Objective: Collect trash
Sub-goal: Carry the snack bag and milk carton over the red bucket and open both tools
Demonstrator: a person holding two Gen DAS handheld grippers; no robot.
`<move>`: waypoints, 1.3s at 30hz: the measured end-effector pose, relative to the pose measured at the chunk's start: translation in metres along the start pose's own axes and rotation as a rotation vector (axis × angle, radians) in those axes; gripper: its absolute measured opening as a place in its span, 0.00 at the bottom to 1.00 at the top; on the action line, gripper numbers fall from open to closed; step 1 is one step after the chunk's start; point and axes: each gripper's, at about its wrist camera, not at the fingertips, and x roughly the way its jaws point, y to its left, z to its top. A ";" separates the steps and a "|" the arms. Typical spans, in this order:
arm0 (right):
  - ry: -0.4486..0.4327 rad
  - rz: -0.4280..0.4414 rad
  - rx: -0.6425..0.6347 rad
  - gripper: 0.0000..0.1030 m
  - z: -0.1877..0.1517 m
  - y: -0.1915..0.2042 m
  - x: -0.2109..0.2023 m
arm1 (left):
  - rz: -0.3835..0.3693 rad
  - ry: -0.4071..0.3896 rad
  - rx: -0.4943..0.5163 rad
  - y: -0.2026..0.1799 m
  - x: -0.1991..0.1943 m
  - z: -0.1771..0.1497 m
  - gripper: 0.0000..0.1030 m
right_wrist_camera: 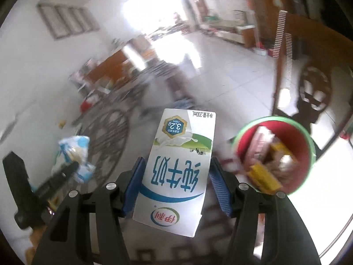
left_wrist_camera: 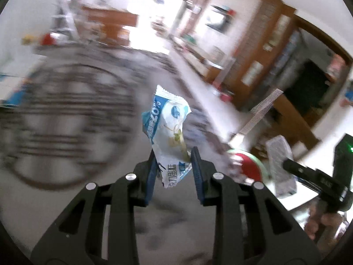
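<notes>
Two pieces of trash are up in the air, one per hand. My left gripper [left_wrist_camera: 173, 162] has its jaws clamped on the lower end of a wrapper [left_wrist_camera: 168, 130], so most of it flops free above. My right gripper [right_wrist_camera: 176, 170] has its jaws clamped on the carton [right_wrist_camera: 176, 165] across its sides. I judge both are held high to clear the bin [right_wrist_camera: 306, 139] rim. It sits just right of the carton, already part full, with open room above its mouth.

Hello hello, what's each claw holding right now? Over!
Left gripper shut on wrapper. Right gripper shut on milk carton. Bin close right, already holding trash. Nothing blocking.
</notes>
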 end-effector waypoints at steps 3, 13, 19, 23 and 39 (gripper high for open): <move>-0.004 -0.038 0.077 0.56 0.009 -0.048 -0.012 | -0.132 0.079 0.080 -0.058 0.042 -0.003 0.28; 0.013 -0.094 0.271 0.62 0.026 -0.161 0.003 | -0.256 0.198 0.277 -0.169 0.133 -0.010 0.70; -0.095 -0.116 0.306 0.70 0.028 -0.155 -0.011 | -0.193 0.050 0.313 -0.165 0.113 -0.001 0.93; -0.212 -0.116 0.246 0.77 0.032 -0.121 -0.030 | -0.132 -0.062 0.323 -0.146 0.082 0.007 0.95; -0.498 -0.203 -0.083 0.94 0.002 0.015 -0.005 | 0.087 -0.383 0.188 -0.045 -0.028 0.029 0.95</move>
